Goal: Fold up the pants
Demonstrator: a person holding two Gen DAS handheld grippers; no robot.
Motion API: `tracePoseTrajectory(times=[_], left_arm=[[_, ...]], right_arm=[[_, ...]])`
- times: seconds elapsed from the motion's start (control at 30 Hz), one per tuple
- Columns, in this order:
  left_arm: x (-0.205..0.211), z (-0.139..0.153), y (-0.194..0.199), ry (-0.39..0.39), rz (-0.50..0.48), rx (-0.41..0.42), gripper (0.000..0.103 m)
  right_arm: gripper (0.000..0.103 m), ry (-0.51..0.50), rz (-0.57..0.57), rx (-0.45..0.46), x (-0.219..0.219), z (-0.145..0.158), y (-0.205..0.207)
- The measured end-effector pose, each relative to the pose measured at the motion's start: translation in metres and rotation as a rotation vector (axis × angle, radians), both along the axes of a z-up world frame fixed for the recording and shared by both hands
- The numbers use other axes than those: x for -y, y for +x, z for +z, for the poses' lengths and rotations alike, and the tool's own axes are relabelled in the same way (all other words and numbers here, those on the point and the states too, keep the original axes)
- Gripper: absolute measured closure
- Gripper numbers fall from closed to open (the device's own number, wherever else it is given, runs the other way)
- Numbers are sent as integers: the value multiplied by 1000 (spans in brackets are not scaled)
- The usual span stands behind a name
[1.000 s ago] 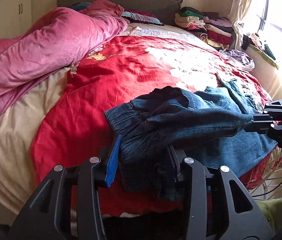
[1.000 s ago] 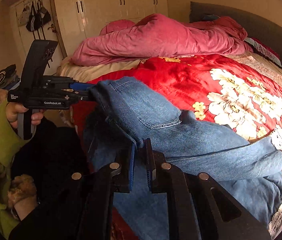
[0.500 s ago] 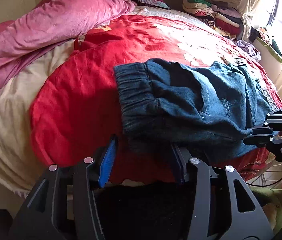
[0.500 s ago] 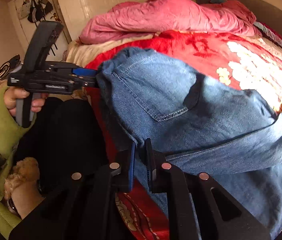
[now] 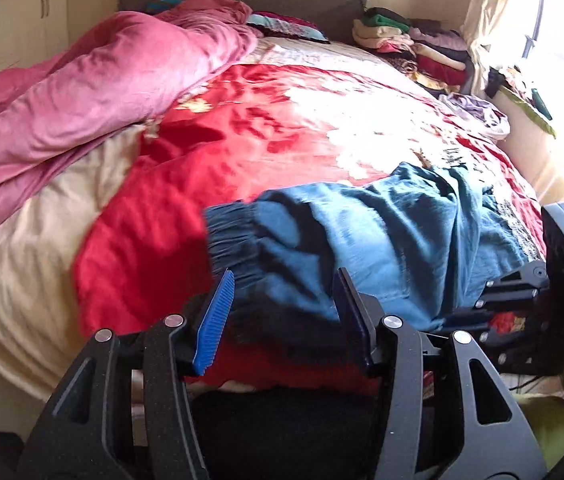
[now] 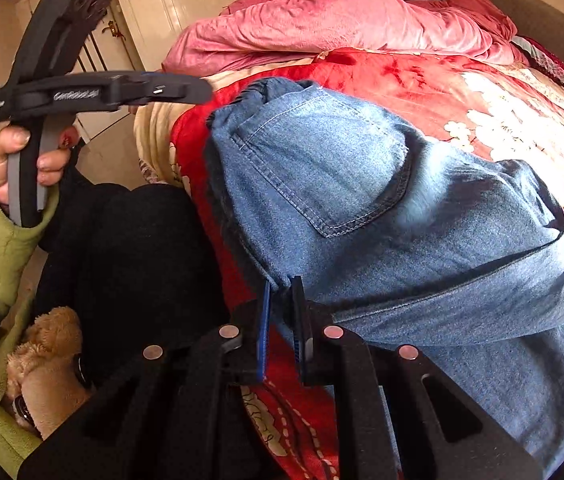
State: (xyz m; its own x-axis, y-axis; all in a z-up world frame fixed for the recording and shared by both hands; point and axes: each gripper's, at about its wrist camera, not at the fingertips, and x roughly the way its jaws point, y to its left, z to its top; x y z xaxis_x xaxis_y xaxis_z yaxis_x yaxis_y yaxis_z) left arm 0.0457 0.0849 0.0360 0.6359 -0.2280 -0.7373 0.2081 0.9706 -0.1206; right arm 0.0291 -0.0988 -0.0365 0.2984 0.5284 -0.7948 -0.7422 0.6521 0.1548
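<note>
Released from the left gripper (image 5: 282, 312), whose jaws now stand spread and empty, the blue denim pants (image 6: 362, 208) lie on the red floral quilt (image 5: 222, 152), long axis running rightward; the right gripper (image 6: 280, 320), nearer, pinches their near edge.

One pair of jeans (image 6: 422, 216) lay on one bed (image 5: 22, 280), with one back pocket (image 6: 322, 168) showing. There were two grippers, the left gripper (image 5: 282, 312) and the right gripper (image 6: 280, 316), each with two fingers. On the bed were also one red quilt (image 5: 242, 140), one pink duvet (image 5: 94, 92) and one pile of folded clothes (image 5: 410, 44).
</note>
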Motion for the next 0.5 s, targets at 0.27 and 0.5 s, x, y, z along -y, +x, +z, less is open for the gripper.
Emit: tracePoseTrajectory(times=[0.27,0.5], left_arm=[[28,-50,9,143,-5,-68,60],[23,-51,8,127,-12,-58,60]], right_arm=[[86,29,-28,-49,4,4,0],[67,79,-129,59,10,26,9]])
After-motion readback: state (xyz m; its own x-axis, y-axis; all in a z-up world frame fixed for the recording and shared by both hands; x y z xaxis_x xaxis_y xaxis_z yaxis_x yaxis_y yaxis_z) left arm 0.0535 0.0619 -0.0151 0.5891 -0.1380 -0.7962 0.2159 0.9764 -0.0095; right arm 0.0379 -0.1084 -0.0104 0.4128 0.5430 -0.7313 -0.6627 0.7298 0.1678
